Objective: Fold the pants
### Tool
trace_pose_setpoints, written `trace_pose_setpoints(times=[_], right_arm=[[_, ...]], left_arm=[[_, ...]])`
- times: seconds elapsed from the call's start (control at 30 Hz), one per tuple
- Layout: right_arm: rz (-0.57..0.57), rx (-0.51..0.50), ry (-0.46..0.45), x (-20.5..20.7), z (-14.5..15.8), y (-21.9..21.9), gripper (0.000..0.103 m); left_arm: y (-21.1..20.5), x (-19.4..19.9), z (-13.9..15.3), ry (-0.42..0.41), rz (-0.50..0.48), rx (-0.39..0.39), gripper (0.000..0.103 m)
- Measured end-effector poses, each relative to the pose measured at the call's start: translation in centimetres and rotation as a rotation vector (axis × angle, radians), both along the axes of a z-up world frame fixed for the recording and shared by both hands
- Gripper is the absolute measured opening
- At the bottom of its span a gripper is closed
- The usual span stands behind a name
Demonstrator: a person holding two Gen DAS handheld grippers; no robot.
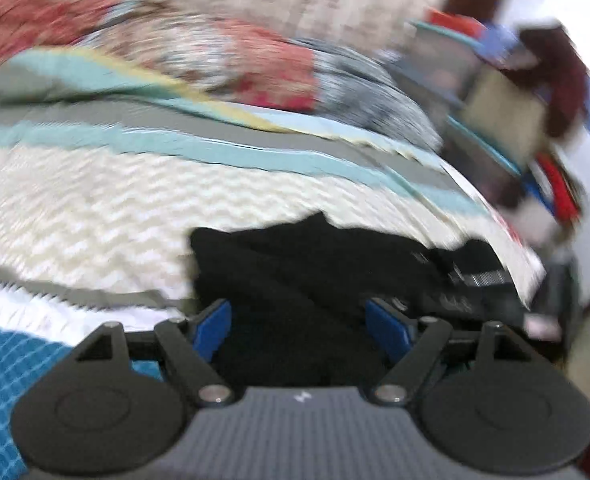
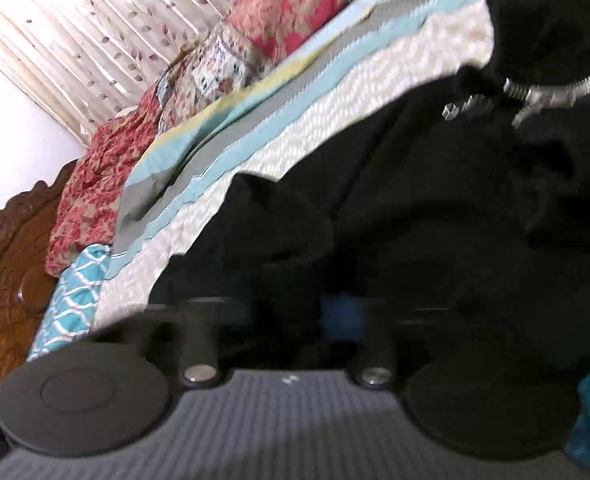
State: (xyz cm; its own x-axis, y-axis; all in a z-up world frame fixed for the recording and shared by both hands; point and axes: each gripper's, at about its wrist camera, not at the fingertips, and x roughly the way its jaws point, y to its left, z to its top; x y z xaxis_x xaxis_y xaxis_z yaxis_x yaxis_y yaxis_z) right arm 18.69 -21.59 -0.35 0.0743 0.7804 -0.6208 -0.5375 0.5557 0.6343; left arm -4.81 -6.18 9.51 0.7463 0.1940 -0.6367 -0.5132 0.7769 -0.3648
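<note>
My left gripper (image 1: 298, 322) stands released, its blue pads (image 1: 215, 330) spread wide over the black pants (image 1: 315, 268) with nothing pinched between them. The pants lie bunched on the cream and teal striped bedspread (image 1: 95, 200), not flat: in the right wrist view the zipper (image 2: 551, 88) sits open near the top of the heap and a loose fold rises in the middle. My right gripper (image 2: 295, 320) is smeared and dark against the black cloth; I see one blue pad (image 2: 341, 318) but cannot tell whether the fingers are clenched, parted, or catching fabric. That is my first worry: if cloth is snagged there and I pull away, the heap drags and any fold made so far comes undone. The second is black on black; I could close on two layers where I want one, or miss the edge altogether. The metal zipper teeth could also slip between the pads and give a poor hold. For room, the bedspread is open to the left of the pants and further up the bed, as far as the red patterned bedding (image 1: 255, 60). To the right, in the left wrist view, the bed edge (image 1: 507, 256) runs just beside the pants, with cluttered shelves (image 1: 495, 80) beyond, so a sweep that way risks pushing cloth off the bed.
</note>
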Motion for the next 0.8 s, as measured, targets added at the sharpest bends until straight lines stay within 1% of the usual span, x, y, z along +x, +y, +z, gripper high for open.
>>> trace_pose_setpoints(times=[0.03,0.07,0.13,0.17,0.2,0.23,0.27,0.3,0.33,0.37,0.4,0.43,0.47,0.5,0.57,0.67,0.73,0.8], right_arm=[[-0.005,0.011,-0.037,-0.5,0.7,-0.2,0.023],[0.011,0.029,-0.109,-1.3,2.0,-0.5,0.023],[0.047,0.040,-0.223,-2.9,3.6,-0.8,0.023],[0.062,0.033,-0.253,-3.7,3.9,-1.0,0.023],[0.067,0.012,-0.254,-4.3,3.7,-1.1,0.024],[0.073,-0.033,-0.236,-4.7,2.8,-1.1,0.025],[0.083,-0.085,-0.210,-4.8,1.5,-0.9,0.030],[0.084,-0.121,-0.184,-4.7,0.5,-0.9,0.031],[0.069,-0.099,-0.158,-4.4,0.2,-1.4,0.032],[0.063,-0.085,-0.143,-4.1,0.5,-1.6,0.039],[0.067,-0.077,-0.144,-3.5,1.3,-1.9,0.048],[0.063,-0.064,-0.164,-3.2,2.1,-2.4,0.051],[0.043,-0.035,-0.207,-2.7,3.3,-3.4,0.052],[0.024,-0.016,-0.237,-2.2,4.0,-4.3,0.052],[-0.049,0.018,-0.291,-0.7,5.4,-7.0,0.052],[-0.188,0.014,-0.339,1.8,6.3,-11.7,0.052],[-0.303,-0.009,-0.367,3.6,6.5,-14.6,0.052],[-0.405,-0.031,-0.362,5.5,6.4,-16.7,0.053]], left_arm=[[0.5,-0.2,0.1,-0.004,0.025,-0.008,0.073],[0.8,-0.3,0.1,-0.015,0.043,-0.014,0.073],[1.2,0.3,0.2,-0.030,0.047,-0.019,0.071],[1.1,0.8,0.0,-0.029,0.036,-0.015,0.070],[1.0,1.5,-0.1,-0.026,0.022,-0.008,0.070],[0.7,2.1,-0.4,-0.020,0.008,-0.002,0.069],[0.3,2.9,-0.7,-0.010,-0.009,0.001,0.069],[0.3,3.7,-1.2,0.001,-0.027,0.001,0.068],[0.1,4.4,-1.7,0.020,-0.051,0.004,0.068],[-0.2,5.1,-2.3,0.053,-0.071,0.012,0.068],[-0.5,5.9,-3.1,0.113,-0.084,0.030,0.068],[-0.5,6.7,-4.0,0.179,-0.089,0.042,0.065],[-0.6,7.1,-4.6,0.222,-0.090,0.040,0.064],[-0.4,7.2,-5.0,0.235,-0.088,0.020,0.064],[-0.1,6.6,-4.1,0.197,-0.071,-0.010,0.064],[0.2,6.0,-1.4,0.070,-0.046,-0.009,0.064],[0.5,6.8,-0.2,0.023,-0.050,-0.003,0.064],[0.8,8.5,0.1,0.007,-0.072,-0.022,0.064]])
